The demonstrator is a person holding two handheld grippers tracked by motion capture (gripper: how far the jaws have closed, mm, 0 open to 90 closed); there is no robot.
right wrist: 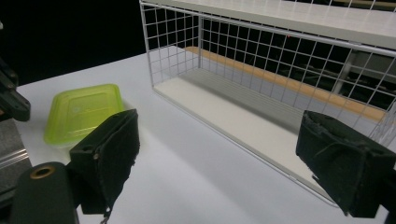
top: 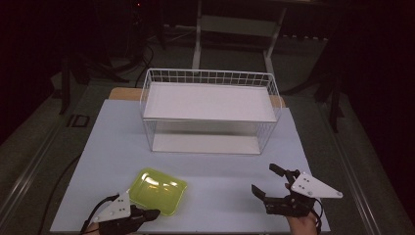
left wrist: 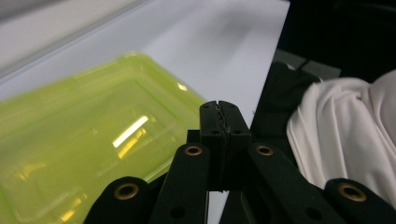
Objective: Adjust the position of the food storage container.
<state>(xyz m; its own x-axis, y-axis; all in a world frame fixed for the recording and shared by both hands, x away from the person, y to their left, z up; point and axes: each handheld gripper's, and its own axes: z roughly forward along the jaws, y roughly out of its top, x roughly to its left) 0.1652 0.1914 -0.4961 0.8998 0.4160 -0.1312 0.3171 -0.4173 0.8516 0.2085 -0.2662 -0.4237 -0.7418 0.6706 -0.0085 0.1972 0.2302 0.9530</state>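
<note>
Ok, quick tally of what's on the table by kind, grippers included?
Green plastic container: 1
White wire rack: 1
Grippers: 2, left gripper and right gripper
Total: 4

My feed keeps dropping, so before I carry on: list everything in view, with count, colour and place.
Translucent yellow-green plastic container: one, lime, front left of the table, upside down.
White wire-mesh shelf rack: one, white, back centre, two tiers.
Pale blue table top: one, under everything.
White cloth: one, beside the table's near edge.
Left gripper: one, black, jaws shut with nothing between them, at the container's near corner.
Right gripper: one, black, open, front right.
</note>
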